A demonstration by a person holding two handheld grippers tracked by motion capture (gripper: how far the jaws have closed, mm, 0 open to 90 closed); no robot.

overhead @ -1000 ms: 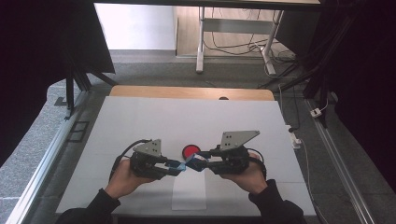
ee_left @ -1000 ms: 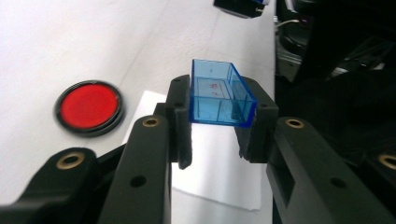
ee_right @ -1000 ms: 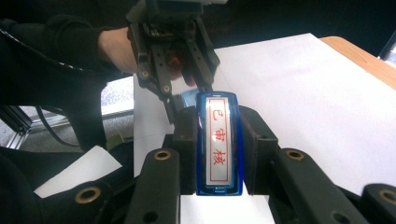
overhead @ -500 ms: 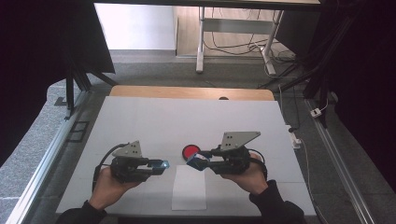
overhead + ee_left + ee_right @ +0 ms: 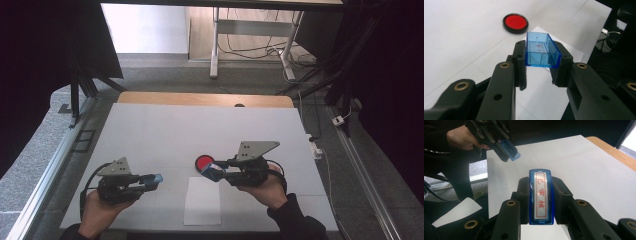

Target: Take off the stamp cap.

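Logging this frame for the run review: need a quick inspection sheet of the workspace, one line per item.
Surface: white table top, wooden strip along the far edge.
Job's things: blue stamp with red characters on its face; clear blue cap off the stamp; round red ink pad; white paper sheet at the near edge.
Clutter: nothing seen.
Grippers: left gripper shut on the cap, held above the table; right gripper shut on the stamp.
Cables: a black cable loops from each gripper; more wiring on the floor.
Surroundings: grey floor, desk legs beyond, dark curtains at both sides.

Red ink pad [image 5: 204, 163] beside white paper sheet [image 5: 202, 201] on table [image 5: 150, 130].
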